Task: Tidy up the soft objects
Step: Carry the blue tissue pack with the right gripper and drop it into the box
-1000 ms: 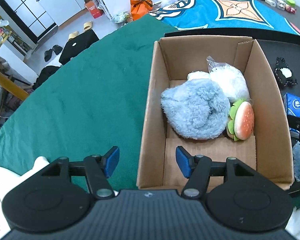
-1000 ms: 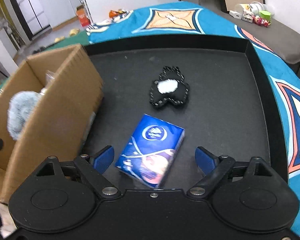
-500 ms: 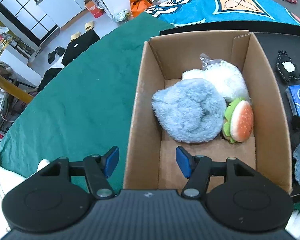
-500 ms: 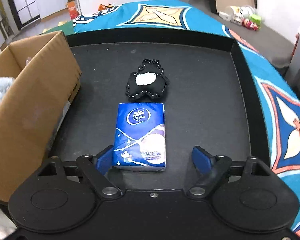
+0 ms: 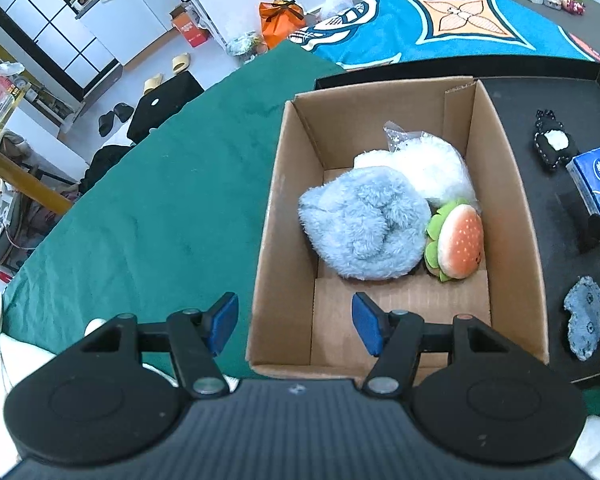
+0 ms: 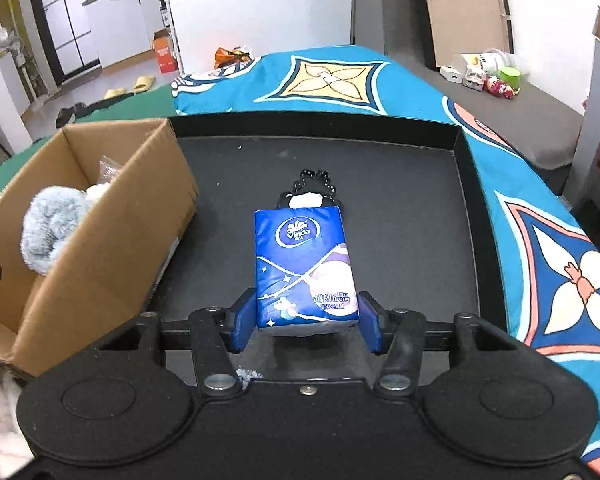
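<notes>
Two cloths, green (image 5: pixel 148 208) and blue (image 6: pixel 340 80), black tray (image 6: pixel 400 184), right jaws just closed pinching tissue pack (image 6: pixel 304 268), left spread.

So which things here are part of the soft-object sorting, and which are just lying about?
Job:
- tissue pack, clamped in right gripper
- cardboard box
- blue fluffy plush
- burger plush
- black pouch
- blue cloth

Lying about:
- slippers
- orange bag

The cardboard box (image 6: pixel 100 216) stands at the left edge of the tray (image 6: pixel 466 184), partly on the tablecloth (image 5: pixel 140 208). In it a fluffy bundle (image 5: pixel 364 224) lies left of a burger toy (image 5: pixel 458 242), with a bagged plush (image 5: pixel 428 168) behind both. Right of the box, the tissue pack (image 6: pixel 304 268) sits before a small pouch (image 6: pixel 310 192).
</notes>
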`<state>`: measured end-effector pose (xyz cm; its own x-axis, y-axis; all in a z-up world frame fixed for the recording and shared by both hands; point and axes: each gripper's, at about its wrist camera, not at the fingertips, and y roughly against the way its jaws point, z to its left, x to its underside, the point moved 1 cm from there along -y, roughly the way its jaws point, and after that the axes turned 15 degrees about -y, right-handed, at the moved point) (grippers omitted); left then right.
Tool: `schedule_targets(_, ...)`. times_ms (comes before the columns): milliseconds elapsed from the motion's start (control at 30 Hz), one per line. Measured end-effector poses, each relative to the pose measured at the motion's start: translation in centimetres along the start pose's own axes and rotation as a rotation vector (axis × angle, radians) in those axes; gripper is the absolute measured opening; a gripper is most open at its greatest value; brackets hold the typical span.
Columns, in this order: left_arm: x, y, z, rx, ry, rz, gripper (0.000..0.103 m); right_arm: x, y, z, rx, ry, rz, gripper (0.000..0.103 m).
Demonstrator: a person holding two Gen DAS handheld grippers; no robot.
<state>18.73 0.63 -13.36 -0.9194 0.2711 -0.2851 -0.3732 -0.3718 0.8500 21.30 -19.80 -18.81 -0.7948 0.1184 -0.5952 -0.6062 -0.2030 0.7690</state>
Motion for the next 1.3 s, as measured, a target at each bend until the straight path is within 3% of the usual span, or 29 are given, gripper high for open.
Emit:
schedule_targets(200, 0.4, 0.8, 0.4, 0.004, 0.005, -0.017, 0.062, -0.7, 1.4, -0.5, -0.036, -0.053, 0.006, 0.051)
schedule_targets(700, 1.8, 1.3, 1.8, 0.019, 0.042, -0.027, 0.062, -1.1, 3.5, 0.1, -0.033, -0.068, -0.028, 0.051)
schedule_targets(1300, 3.1, -0.2, 3.9, 0.071, 0.107, -0.036, 0.062, -2.8, 5.2, 4.7, -0.093, -0.016, -0.076, 0.051)
